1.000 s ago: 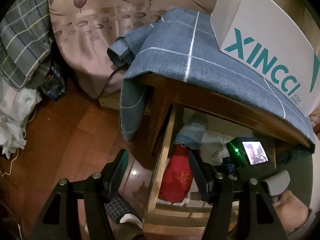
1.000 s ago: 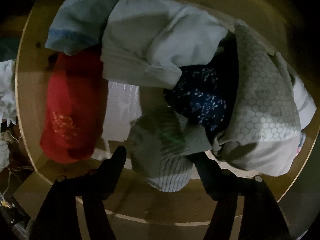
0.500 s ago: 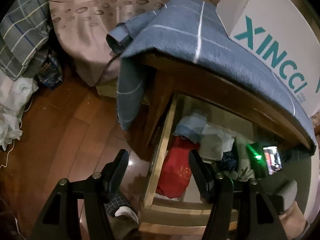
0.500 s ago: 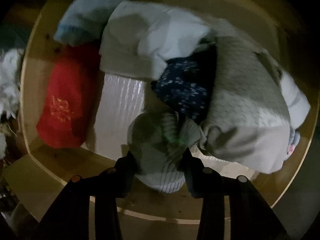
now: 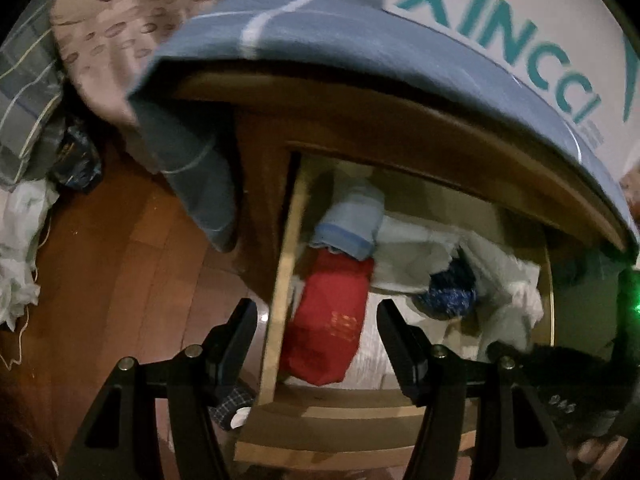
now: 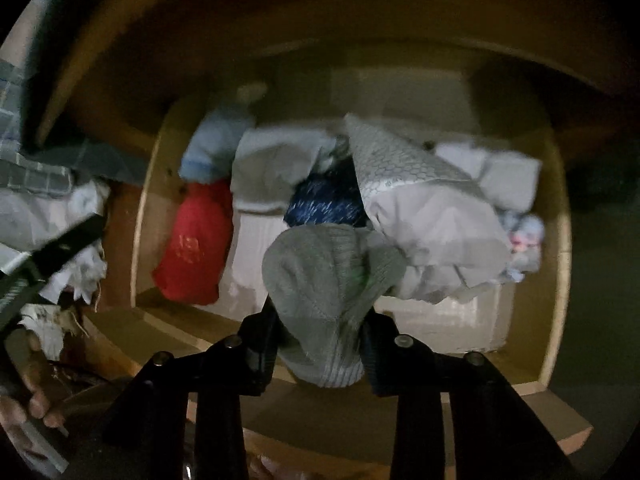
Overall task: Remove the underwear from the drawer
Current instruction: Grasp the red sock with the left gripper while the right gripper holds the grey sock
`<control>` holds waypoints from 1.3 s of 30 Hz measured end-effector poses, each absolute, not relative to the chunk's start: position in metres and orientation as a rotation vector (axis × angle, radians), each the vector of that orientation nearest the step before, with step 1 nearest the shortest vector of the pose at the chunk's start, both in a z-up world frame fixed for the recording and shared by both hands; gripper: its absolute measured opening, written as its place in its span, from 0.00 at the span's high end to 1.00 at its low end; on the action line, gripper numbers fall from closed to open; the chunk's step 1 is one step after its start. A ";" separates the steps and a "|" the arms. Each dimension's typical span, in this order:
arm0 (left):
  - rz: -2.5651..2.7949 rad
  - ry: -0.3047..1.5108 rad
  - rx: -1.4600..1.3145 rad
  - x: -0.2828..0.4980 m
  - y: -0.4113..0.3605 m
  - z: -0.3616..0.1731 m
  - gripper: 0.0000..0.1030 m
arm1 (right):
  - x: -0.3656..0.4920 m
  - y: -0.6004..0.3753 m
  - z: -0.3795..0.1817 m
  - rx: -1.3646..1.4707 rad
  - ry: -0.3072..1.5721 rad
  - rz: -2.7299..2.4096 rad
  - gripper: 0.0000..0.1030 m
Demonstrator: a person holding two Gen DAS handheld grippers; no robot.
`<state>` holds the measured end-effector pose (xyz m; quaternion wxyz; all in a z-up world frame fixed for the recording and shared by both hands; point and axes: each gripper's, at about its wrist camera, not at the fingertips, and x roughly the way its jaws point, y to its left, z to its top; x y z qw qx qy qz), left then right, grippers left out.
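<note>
now my right tongs are closing on the grey underwear above the drawer front; left tongs hang apart. next, lift clear.

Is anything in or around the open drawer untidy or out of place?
Yes. The clothes in the drawer lie in a loose, crumpled heap, not folded. Above, a blue cloth hangs askew over the cabinet corner. The right hand-held gripper is closing on a grey garment.
</note>
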<state>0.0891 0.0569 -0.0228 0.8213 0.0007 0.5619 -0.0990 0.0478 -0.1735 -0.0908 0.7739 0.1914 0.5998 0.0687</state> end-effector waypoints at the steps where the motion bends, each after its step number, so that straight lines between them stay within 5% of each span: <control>1: -0.212 1.197 0.019 0.089 0.053 -0.024 0.38 | 0.041 -0.183 -0.092 0.437 1.288 0.155 0.69; 13: -0.246 1.278 0.066 0.090 0.031 -0.046 0.38 | 0.031 -0.219 -0.048 0.495 1.183 0.193 0.70; 39: -0.286 1.550 0.353 0.114 -0.009 -0.125 0.38 | 0.031 -0.234 -0.088 0.473 1.210 0.115 0.69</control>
